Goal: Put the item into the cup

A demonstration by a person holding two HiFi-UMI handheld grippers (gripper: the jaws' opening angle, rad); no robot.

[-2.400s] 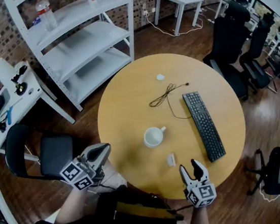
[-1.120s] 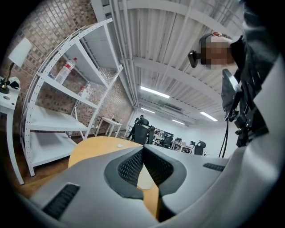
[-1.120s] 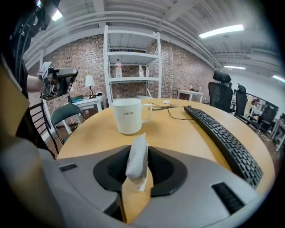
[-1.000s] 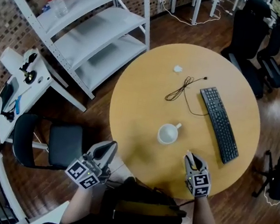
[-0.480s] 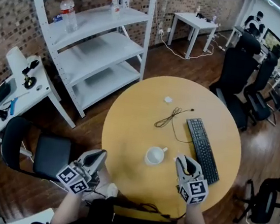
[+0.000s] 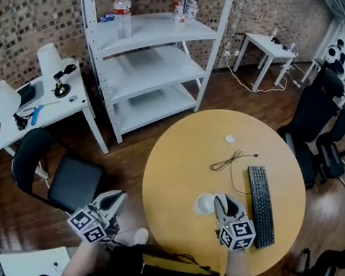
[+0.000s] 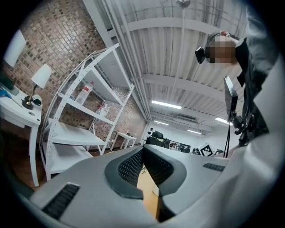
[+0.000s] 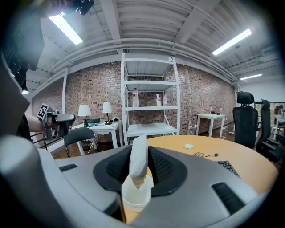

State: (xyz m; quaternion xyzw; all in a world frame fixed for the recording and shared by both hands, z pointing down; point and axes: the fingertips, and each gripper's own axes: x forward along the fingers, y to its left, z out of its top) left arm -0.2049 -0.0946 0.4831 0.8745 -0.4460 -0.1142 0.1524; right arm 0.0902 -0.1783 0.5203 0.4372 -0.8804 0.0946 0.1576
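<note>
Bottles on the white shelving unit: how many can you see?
3, all on one upper shelf: a large bottle at its left, a small bottle toward the right, a second small bottle beside it. Others may be hidden.

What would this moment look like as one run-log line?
right gripper: shut on white item | white item: over cup, not released | left gripper: shut, empty

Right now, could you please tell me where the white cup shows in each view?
Head view: cup on the round table, lower centre-right, at the right gripper's tips.
Left gripper view: only a pale sliver in the slit between the jaws, probably the cup.
Right gripper view: bottom centre, just beneath the white item held in the jaws.
Shared landmark: the white shelf unit.
</note>
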